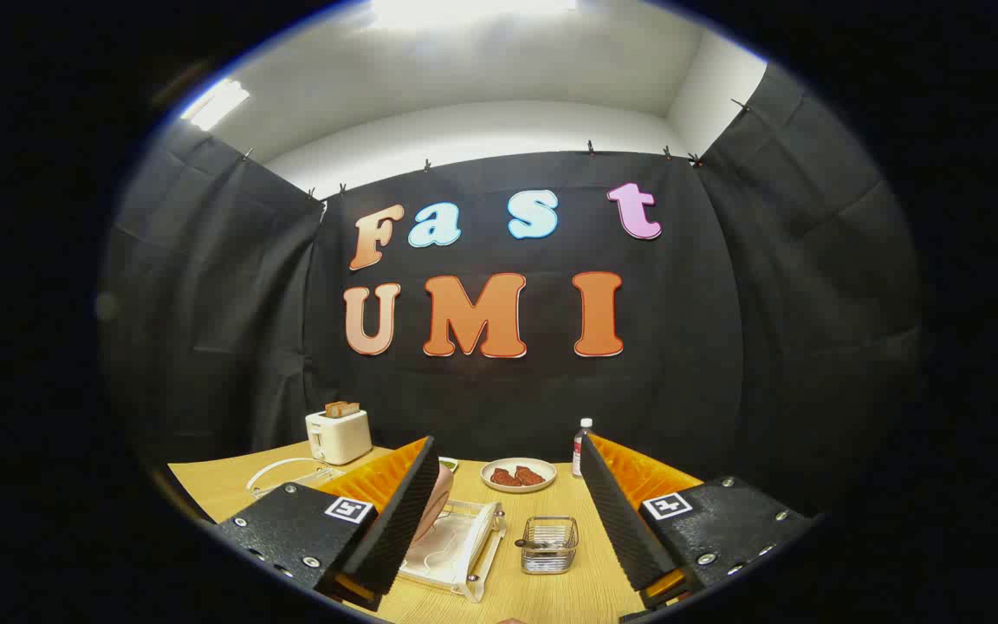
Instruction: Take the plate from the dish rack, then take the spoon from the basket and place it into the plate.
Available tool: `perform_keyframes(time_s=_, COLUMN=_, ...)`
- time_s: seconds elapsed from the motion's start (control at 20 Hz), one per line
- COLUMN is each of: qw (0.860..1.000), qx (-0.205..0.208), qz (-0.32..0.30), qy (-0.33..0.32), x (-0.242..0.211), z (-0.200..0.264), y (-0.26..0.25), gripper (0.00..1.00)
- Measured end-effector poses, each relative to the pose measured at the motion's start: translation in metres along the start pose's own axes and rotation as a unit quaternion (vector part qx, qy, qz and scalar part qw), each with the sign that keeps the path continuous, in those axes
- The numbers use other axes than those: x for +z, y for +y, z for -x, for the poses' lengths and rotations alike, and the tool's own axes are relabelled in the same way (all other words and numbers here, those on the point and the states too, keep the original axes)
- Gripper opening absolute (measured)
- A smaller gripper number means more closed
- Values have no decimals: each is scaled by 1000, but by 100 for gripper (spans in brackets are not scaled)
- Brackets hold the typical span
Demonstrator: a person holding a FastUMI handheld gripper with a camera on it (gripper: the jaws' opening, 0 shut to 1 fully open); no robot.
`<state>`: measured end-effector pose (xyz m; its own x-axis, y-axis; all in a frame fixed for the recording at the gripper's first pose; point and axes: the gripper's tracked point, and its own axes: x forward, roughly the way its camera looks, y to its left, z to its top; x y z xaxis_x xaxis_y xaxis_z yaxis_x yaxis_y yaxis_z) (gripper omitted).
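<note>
Status: nothing done. Plate stands in dish rack; spoon lies in basket. Gripper jaws spread, empty, above table.

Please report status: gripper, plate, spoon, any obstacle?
Gripper open, holding nothing. Pink plate upright in dish rack, partly behind one finger. Spoon in wire basket, just ahead. Path looks clear.

The tongs carry ribbed pads, screwed plates, and square black-and-white marker tags on each finger.
</note>
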<state>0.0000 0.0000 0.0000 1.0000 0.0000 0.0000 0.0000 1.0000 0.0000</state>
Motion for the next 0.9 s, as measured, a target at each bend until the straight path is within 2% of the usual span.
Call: perform_keyframes(time_s=0.9, qw=1000, qx=4, qz=-6, qy=11, x=-2, z=-6, y=1, gripper=97)
